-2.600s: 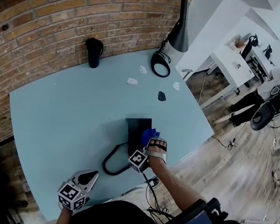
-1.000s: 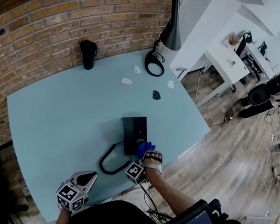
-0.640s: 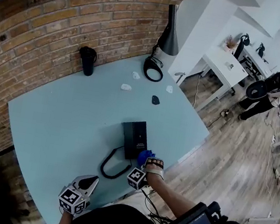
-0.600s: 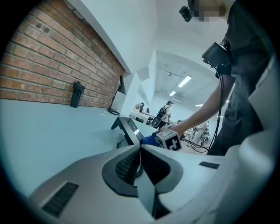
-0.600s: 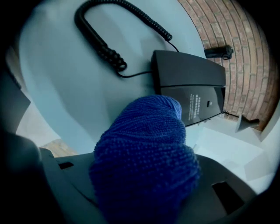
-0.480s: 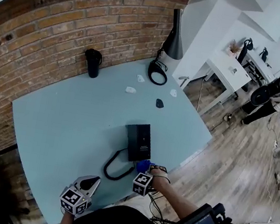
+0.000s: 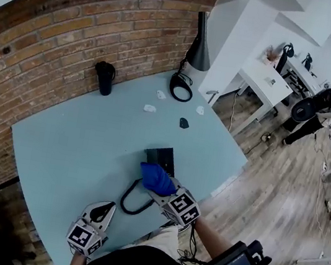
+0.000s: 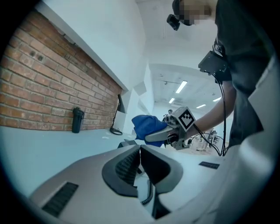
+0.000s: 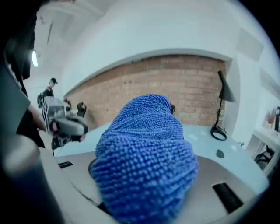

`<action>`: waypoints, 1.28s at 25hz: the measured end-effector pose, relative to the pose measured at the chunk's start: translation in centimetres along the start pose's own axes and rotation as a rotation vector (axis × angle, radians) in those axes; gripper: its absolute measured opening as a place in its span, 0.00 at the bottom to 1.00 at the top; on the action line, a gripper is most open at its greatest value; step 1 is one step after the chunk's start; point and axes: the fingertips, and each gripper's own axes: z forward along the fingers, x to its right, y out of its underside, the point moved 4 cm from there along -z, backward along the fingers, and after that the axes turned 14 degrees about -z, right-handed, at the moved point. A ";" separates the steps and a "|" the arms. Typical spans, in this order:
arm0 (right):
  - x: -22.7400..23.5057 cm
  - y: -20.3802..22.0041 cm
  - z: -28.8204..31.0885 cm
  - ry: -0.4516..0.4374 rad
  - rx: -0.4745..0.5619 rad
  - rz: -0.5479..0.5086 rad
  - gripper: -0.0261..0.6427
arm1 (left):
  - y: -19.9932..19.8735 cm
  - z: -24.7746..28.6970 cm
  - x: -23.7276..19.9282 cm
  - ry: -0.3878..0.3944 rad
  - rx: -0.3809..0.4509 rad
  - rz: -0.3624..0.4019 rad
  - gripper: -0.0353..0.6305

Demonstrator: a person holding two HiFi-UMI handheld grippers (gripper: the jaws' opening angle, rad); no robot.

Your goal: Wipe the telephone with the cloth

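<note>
1. Right gripper (image 7: 167, 192): jaws clamped on a bunched blue cloth (image 9: 144, 159). The cloth fills the space between the jaws and covers their tips.
2. Left gripper (image 8: 140, 151): jaws closed, pads meeting at the tips, nothing held. It sits at the table's (image 7: 69, 144) near edge, well apart from the cloth.
3. Telephone (image 7: 162, 157): black, lying flat on the table near its near edge, closer to the right edge than the left. Its coiled cord (image 7: 131, 200) loops on the table between the telephone and the left gripper.
4. Cloth position: in the head view it overlaps the near end of the telephone. Contact between cloth and telephone cannot be confirmed.
5. Far edge of the table, by the brick wall (image 7: 62, 36): a black bottle (image 7: 105, 78) stands upright; a black lamp (image 7: 197, 43) stands at the far right corner.
</note>
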 end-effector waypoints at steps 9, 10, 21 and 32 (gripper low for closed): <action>-2.8 -8.5 -0.8 -0.001 0.340 0.092 0.32 | -4.4 -0.5 1.4 0.026 0.111 0.057 0.08; -3.9 -8.5 -0.6 -0.019 0.331 0.065 0.32 | -4.1 -0.7 1.1 0.014 0.107 0.051 0.08; -10.7 -3.4 1.6 -0.110 0.182 -0.007 0.30 | 0.2 -1.8 0.4 -0.032 0.044 -0.022 0.08; -11.7 -2.4 2.2 -0.120 0.158 0.043 0.30 | 1.4 -2.3 -0.5 -0.044 0.030 -0.055 0.08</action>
